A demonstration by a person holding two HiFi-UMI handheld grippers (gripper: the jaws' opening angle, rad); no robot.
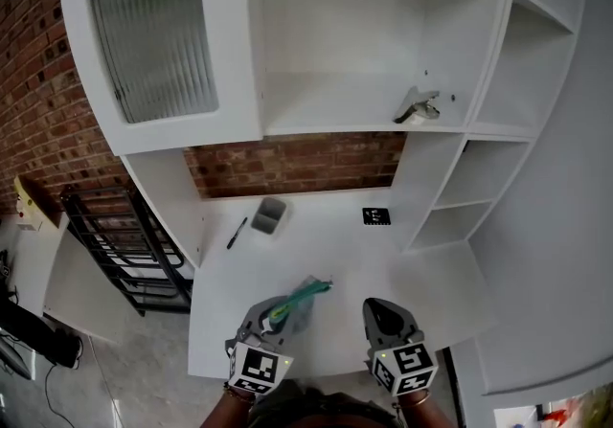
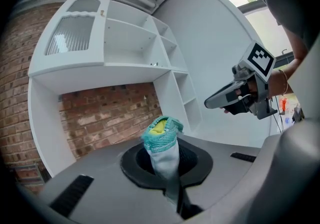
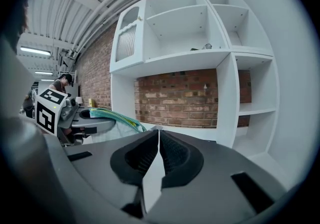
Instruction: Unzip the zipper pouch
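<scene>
right hand-held gripper [image 3: 159, 131] closed, empty; left hand-held gripper [image 3: 96, 120] grips zipper pouch [image 3: 121, 117].

The pouch [image 1: 297, 305] is small and soft, with a pale, see-through body and a teal zip band [image 3: 111, 116] with yellow teeth along its top edge. It hangs off the white desk [image 1: 316, 254], one end pinched in the left gripper [image 2: 168, 168], zip edge uppermost. Whether the zip is open cannot be told.
</scene>
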